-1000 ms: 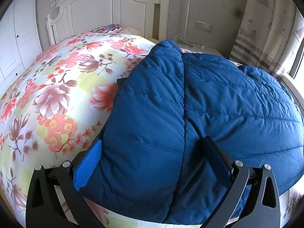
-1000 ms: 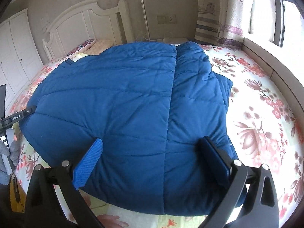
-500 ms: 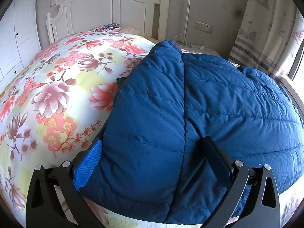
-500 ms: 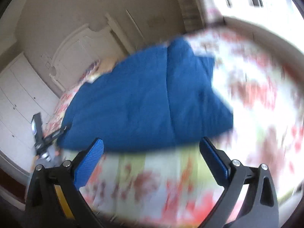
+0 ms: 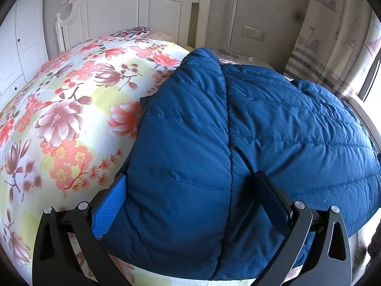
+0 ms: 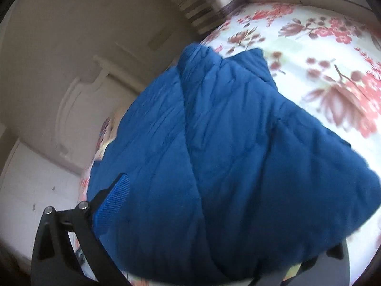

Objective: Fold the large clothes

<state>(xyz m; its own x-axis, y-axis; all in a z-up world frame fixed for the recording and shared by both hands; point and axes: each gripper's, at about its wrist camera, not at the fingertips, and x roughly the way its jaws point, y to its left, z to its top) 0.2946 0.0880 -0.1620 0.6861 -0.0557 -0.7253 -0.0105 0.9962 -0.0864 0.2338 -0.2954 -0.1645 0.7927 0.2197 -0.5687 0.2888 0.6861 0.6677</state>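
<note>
A large blue quilted down jacket (image 5: 238,128) lies folded on a bed with a floral sheet (image 5: 59,119). My left gripper (image 5: 188,190) is open, its fingers spread wide to either side of the jacket's near edge, the blue pad (image 5: 110,207) at the left. In the right wrist view the same jacket (image 6: 226,166) fills the middle, tilted. My right gripper (image 6: 214,214) is open, with its left finger (image 6: 112,202) over the jacket's near left edge; the right finger is mostly hidden behind the fabric.
A white headboard (image 5: 133,7) stands at the far end with a pillow (image 5: 131,32) below it. A curtain (image 5: 333,28) and window are at the right. White wardrobe doors (image 5: 14,43) stand at the left.
The right gripper swung back, then came in close and rolled, so the jacket now looks tilted and fills its view. The left gripper has barely moved.
</note>
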